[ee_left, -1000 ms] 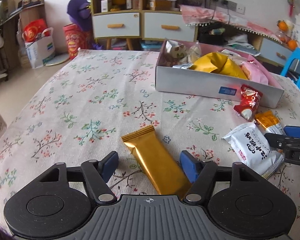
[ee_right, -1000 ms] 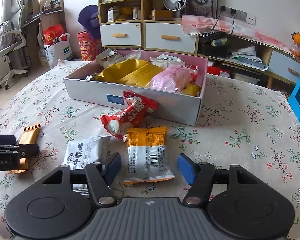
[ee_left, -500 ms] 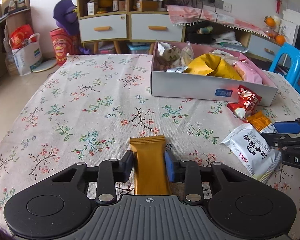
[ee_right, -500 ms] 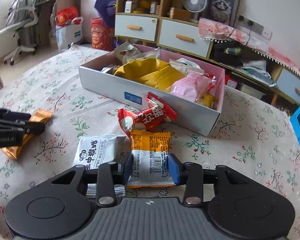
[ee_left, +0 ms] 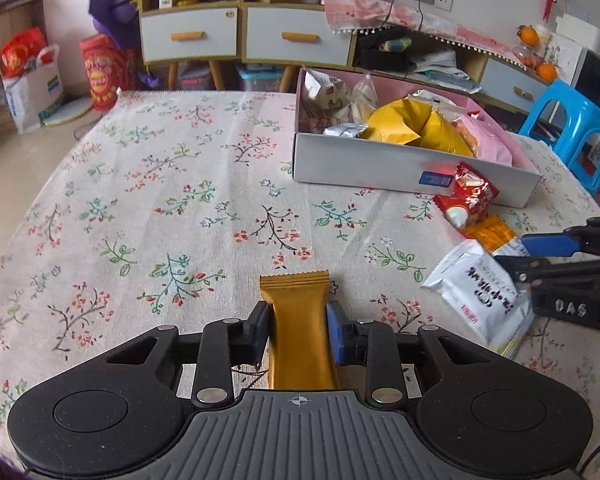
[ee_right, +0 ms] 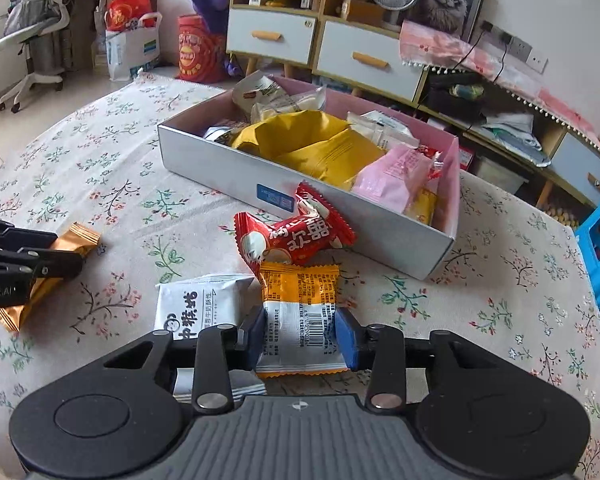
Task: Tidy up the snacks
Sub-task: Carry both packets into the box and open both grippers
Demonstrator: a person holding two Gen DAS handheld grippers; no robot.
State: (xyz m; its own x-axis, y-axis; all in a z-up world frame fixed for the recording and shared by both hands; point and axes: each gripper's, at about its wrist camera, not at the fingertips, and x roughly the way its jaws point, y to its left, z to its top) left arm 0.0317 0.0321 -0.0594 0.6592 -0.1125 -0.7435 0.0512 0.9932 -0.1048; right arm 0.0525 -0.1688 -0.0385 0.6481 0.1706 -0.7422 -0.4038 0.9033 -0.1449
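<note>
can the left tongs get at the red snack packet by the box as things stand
Probably not right now: the left tongs are shut on the long gold foil bar. The crinkly red snack packet lies uncovered against the grey cardboard box, so the path itself looks free.

- Left claw (ee_left: 298,330): low over the desk (ee_left: 140,208), blue pads pinched against both long edges of the gold bar (ee_left: 300,320).
- Right claw (ee_right: 301,338): low and level, pads pressed on either side of the orange-and-white packet (ee_right: 298,312).
- Both point forward, side by side.
</note>
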